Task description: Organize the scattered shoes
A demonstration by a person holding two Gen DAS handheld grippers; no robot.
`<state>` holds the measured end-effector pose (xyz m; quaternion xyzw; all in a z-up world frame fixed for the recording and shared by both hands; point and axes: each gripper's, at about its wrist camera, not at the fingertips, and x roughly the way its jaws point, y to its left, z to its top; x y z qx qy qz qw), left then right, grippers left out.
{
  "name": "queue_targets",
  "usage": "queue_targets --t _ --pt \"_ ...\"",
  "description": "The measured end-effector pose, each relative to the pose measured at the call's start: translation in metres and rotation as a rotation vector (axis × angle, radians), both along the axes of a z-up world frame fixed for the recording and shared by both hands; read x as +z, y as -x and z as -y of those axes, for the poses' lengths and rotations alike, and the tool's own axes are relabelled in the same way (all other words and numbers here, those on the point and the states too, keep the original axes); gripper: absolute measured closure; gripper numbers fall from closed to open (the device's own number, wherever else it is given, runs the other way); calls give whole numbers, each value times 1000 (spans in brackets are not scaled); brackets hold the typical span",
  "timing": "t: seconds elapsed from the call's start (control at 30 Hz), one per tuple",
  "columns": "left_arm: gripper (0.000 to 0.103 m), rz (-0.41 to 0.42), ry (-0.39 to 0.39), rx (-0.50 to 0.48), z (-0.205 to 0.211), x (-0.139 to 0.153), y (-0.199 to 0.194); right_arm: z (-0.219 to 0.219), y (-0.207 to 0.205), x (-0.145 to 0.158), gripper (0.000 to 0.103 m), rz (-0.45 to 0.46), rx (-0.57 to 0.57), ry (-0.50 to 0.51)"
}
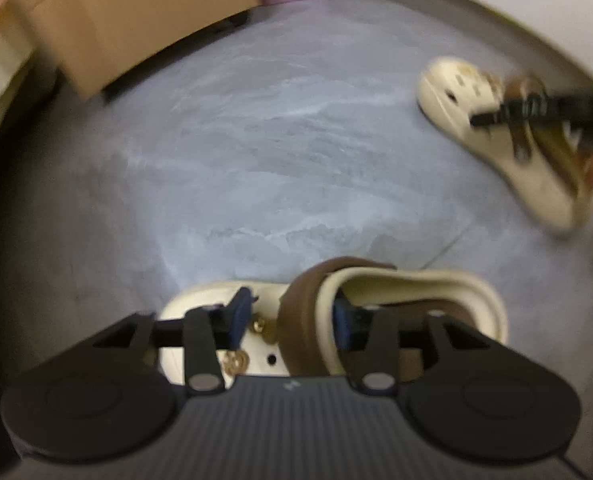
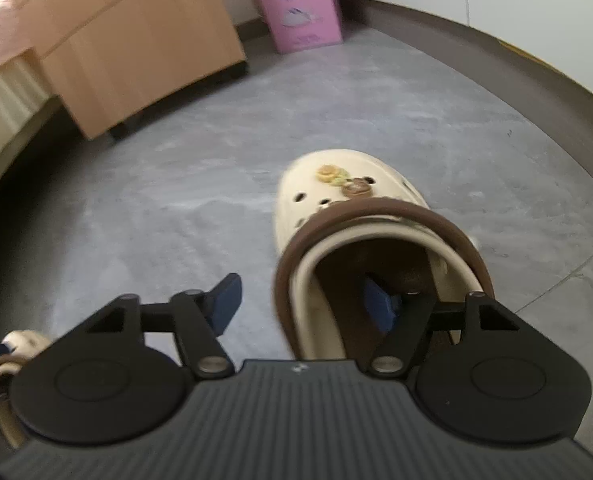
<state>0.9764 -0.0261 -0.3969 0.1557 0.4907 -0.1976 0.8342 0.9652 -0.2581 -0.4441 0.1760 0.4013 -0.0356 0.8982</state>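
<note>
1. While both clogs sit apart on the grey floor (image 2: 176,208), each gripper works one.
2. Left gripper (image 1: 292,316) straddles the near clog (image 1: 416,292), one finger (image 1: 240,312) on the toe top, the other inside the opening behind the brown strap (image 1: 296,320); its jaws look partly closed, though blur hides whether they pinch.
3. Right gripper (image 2: 304,304) has wide jaws: one finger inside the far clog (image 2: 336,184), the other hanging outside over bare floor.
4. To do this well, I'd say squeeze the side wall firmly before lifting, then carry both shoes together, toes matched.
5. A wooden cabinet (image 2: 136,52) and pink box (image 2: 300,4) stand by the wall.
</note>
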Motion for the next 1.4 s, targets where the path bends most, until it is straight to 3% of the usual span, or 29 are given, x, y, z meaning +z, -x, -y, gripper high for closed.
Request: queue_targets --t 0.03,0.1,0.23,0.37,0.53,0.7,0.77,0.8,0.83,0.87,0.9,0.93,1.0,1.07,1.1,1.23,1.27,1.33,1.4 --pt "32 -2 17 8 -4 2 0 6 -7 -2 67 14 -4 -43" --pt "24 41 67 36 -20 10 4 9 -13 -1 78 40 4 -64" --pt "22 87 103 110 -42 16 3 10 -20 7 79 82 27 -79" --pt "20 40 135 224 -63 9 -6 -7 -39 24 79 121 147 -52" --pt "20 76 75 211 -63 8 2 -46 -75 34 79 131 302 -41" --pt "20 82 62 189 -62 10 9 -64 -101 14 76 48 358 -41" --pt "20 98 49 176 -63 12 12 -73 -102 9 71 42 412 13" --pt "20 117 41 173 -64 15 14 -78 -102 9 61 25 435 47" --pt "20 124 38 174 -64 16 14 -79 -100 12 45 12 447 37" --pt "20 129 39 183 -66 17 14 -79 -98 16 36 4 456 19" --pt "20 135 39 195 -68 18 14 -79 -96 20 17 -4 464 4" --pt "20 148 23 203 -68 19 15 -79 -93 25 8 -12 472 -12" --pt "19 170 -12 225 -71 20 21 -87 -84 43 8 -51 514 84" --pt "18 148 19 251 -80 21 28 -95 -73 74 8 -89 590 205" --pt "18 135 39 260 -83 21 29 -96 -70 80 8 -94 604 219" --pt "18 69 117 332 -105 18 33 -106 -49 124 9 -166 604 90" --pt "18 65 114 358 -109 18 32 -117 -43 124 10 -235 613 -11" --pt "18 56 121 390 -116 17 31 -129 -38 120 27 -281 625 -102" --pt "18 45 140 420 -124 18 30 -151 -25 106 30 -342 614 -231"
